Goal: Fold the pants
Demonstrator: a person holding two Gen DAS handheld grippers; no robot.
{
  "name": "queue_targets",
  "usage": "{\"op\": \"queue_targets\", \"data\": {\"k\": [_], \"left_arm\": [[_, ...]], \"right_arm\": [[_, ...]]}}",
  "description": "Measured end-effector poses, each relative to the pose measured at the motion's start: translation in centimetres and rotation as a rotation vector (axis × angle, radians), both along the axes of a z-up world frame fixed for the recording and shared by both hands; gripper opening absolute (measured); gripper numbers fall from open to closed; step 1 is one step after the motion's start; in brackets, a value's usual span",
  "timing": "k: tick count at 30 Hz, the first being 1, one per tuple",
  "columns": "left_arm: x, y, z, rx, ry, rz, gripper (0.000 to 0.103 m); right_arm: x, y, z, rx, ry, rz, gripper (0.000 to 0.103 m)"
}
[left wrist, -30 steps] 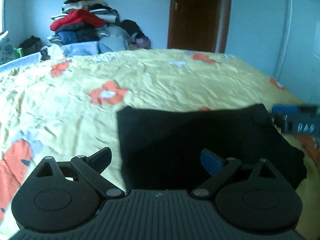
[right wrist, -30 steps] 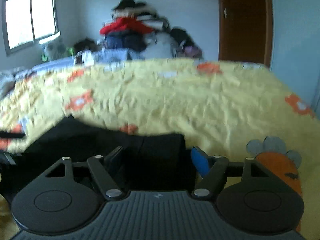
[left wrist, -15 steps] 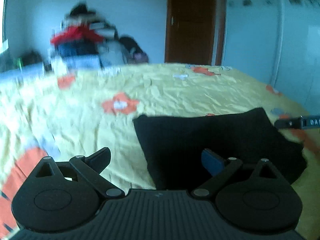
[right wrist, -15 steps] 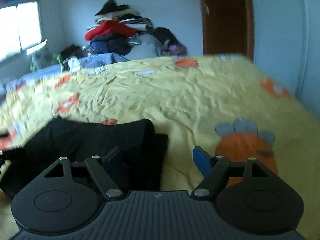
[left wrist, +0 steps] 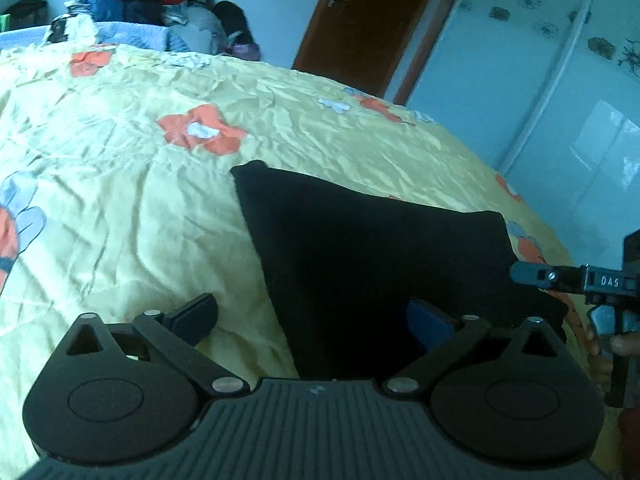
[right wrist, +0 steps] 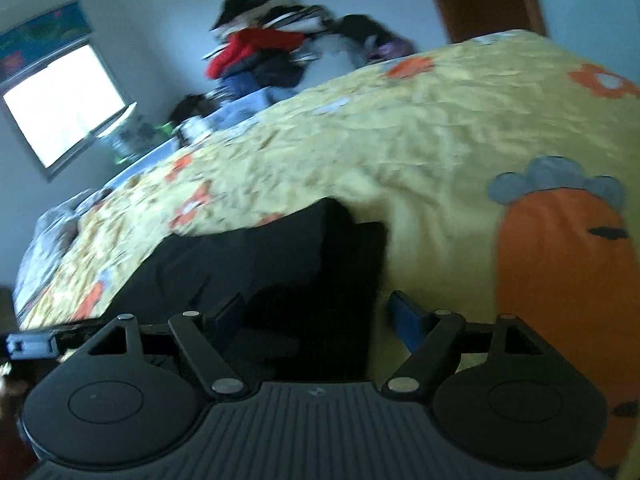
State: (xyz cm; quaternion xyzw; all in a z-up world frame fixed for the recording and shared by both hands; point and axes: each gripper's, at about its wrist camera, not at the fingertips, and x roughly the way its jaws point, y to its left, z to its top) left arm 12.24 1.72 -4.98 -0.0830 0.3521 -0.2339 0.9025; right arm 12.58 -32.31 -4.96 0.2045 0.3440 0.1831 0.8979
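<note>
The left gripper had its fingers spread wide with nothing between them, and the right gripper stood the same way, its fingers parted and empty. Just beyond both lay the black fabric pants, already folded into a compact, roughly rectangular pad, flat on the crumpled yellow flower-print bedspread near its front edge. By the look of it the folding was nearly or fully finished (at most one more fold or a smoothing pass seemed left).

The right wrist view was tilted and motion-blurred, so the pants' layers there were hard to count; a lower layer appeared to stick out on the right side. The near edge of the pad was hidden behind both gripper bodies. In the left wrist view the right gripper showed only partly at the frame edge, with a hand on its handle mostly cut off.
</note>
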Motion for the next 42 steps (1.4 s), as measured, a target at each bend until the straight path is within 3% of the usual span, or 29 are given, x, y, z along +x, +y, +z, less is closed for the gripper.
{"op": "queue_targets", "data": {"k": [3, 5, 9, 10, 12, 14, 17, 18, 22, 31, 37, 42], "left_arm": [[0.3, -0.7, -0.2, 0.027, -0.022, -0.034, 0.103], [0.4, -1.1, -0.4, 0.03, -0.043, -0.05, 0.103], [0.7, -1.8, -0.6, -0.008, -0.055, -0.091, 0.099], [0.7, -2.0, -0.6, -0.013, -0.053, -0.103, 0.093], [0.5, -2.4, -0.4, 0.007, -0.061, -0.09, 0.076], [0.4, -2.3, -0.3, 0.025, -0.067, -0.06, 0.053], [0.5, -1.3, 0.0, -0.007, -0.055, -0.015, 0.028], [0.4, -1.2, 0.2, -0.007, -0.061, -0.009, 0.026], [-1.2, -2.0, 1.6, 0.07, -0.168, -0.012, 0.022], [-3.7, -0.2, 5.0, 0.109, -0.343, 0.035, 0.022], [-3.4, 2.7, 6.6, 0.139, -0.373, 0.103, 0.022], [-1.7, 5.0, 6.5, 0.171, -0.348, 0.151, 0.022]], "right_arm": [[0.0, 1.2, -0.4, -0.069, -0.071, 0.054, 0.083], [0.0, 1.6, -0.5, -0.077, -0.095, 0.078, 0.091], [0.5, 1.9, -0.3, -0.089, -0.087, 0.112, 0.091], [0.7, 1.9, -0.2, -0.08, -0.079, 0.116, 0.087], [0.7, 2.0, 0.0, -0.093, -0.071, 0.107, 0.072], [0.6, 1.8, 0.1, -0.062, -0.067, 0.096, 0.053], [0.3, 1.4, 0.0, -0.02, -0.065, 0.077, 0.039], [0.1, 1.4, 0.1, -0.007, -0.065, 0.068, 0.037], [-0.6, 2.0, 1.5, 0.011, -0.093, 0.048, 0.027], [-0.8, 5.4, 5.5, 0.013, -0.207, 0.11, 0.025], [1.1, 8.5, 6.3, 0.037, -0.23, 0.162, 0.025], [3.7, 11.3, 6.2, 0.044, -0.217, 0.193, 0.025]]}}
